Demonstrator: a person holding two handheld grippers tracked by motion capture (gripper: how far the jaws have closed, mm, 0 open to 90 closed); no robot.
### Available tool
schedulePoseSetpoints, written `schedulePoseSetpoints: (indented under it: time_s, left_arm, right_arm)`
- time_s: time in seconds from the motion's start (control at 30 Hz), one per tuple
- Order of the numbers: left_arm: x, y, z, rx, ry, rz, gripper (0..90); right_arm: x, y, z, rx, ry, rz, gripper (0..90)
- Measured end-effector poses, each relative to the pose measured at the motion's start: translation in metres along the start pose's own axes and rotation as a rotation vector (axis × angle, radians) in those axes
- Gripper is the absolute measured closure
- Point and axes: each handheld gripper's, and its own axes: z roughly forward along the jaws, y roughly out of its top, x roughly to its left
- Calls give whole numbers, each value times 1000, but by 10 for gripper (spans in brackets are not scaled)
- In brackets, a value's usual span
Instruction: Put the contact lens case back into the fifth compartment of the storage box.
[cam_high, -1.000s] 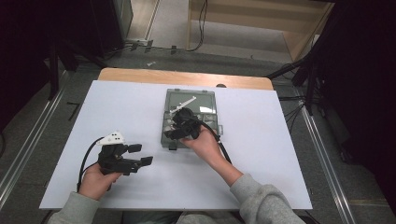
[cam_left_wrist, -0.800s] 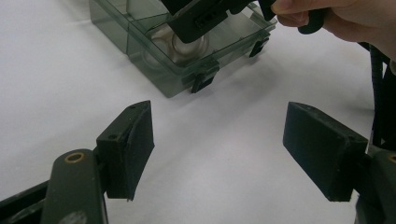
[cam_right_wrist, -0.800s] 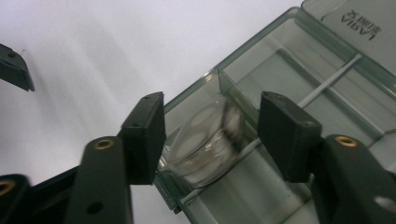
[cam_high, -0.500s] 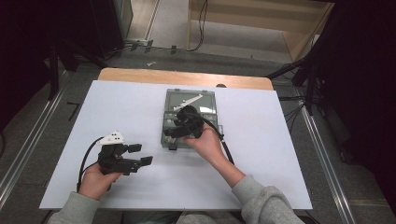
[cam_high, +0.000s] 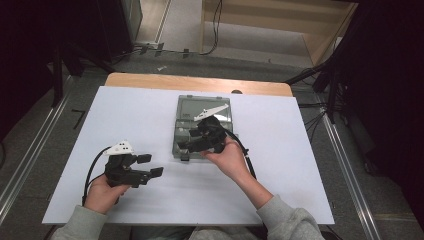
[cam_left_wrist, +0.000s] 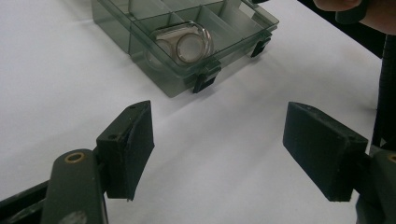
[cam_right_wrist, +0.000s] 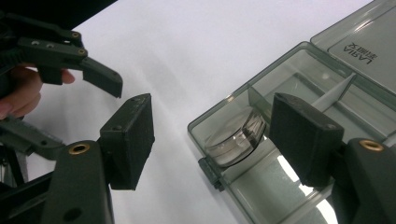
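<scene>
A smoky-grey clear compartment box (cam_high: 186, 125) lies open on the white table, lid folded back. A round clear disc-like piece (cam_right_wrist: 236, 136) leans in its near-left corner compartment; the left gripper view shows that piece (cam_left_wrist: 184, 43) through the box wall (cam_left_wrist: 154, 70). My right gripper (cam_high: 192, 140) hovers over the box's front-left corner, open, one jaw outside the box wall (cam_right_wrist: 205, 121) and one over the compartments, nothing held. My left gripper (cam_high: 150, 165) rests low at the table's front left, open and empty, pointing toward the box.
The white table (cam_high: 140, 115) has bare surface left and right of the box. Black latches (cam_left_wrist: 205, 79) stick out from the box's front edge. A wooden strip (cam_high: 150, 80) borders the table's far edge. Cables trail from both grippers.
The right gripper has edged slightly leftward and lower over the box's front-left corner. The left gripper has stayed put.
</scene>
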Motion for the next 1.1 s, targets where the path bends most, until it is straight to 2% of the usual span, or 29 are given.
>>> schedulePoseSetpoints:
  time_s: [0.27, 0.67, 0.77, 0.93, 1.1]
  left_arm:
    - [0, 0, 0, 1, 1, 5, 252]
    - [0, 0, -1, -2, 1, 3, 252]
    - [0, 0, 0, 5, 3, 5, 252]
    - [1, 0, 0, -1, 6, 2, 252]
    - [0, -2, -1, -2, 7, 1, 253]
  right_arm:
    - [5, -6, -9, -10, 26, 3, 265]
    - [10, -15, -22, -19, 32, -2, 275]
    - [7, -16, -24, -15, 34, -2, 347]
    - [1, -19, -23, -21, 18, -5, 587]
    - [-5, -20, -14, 11, 23, 9, 778]
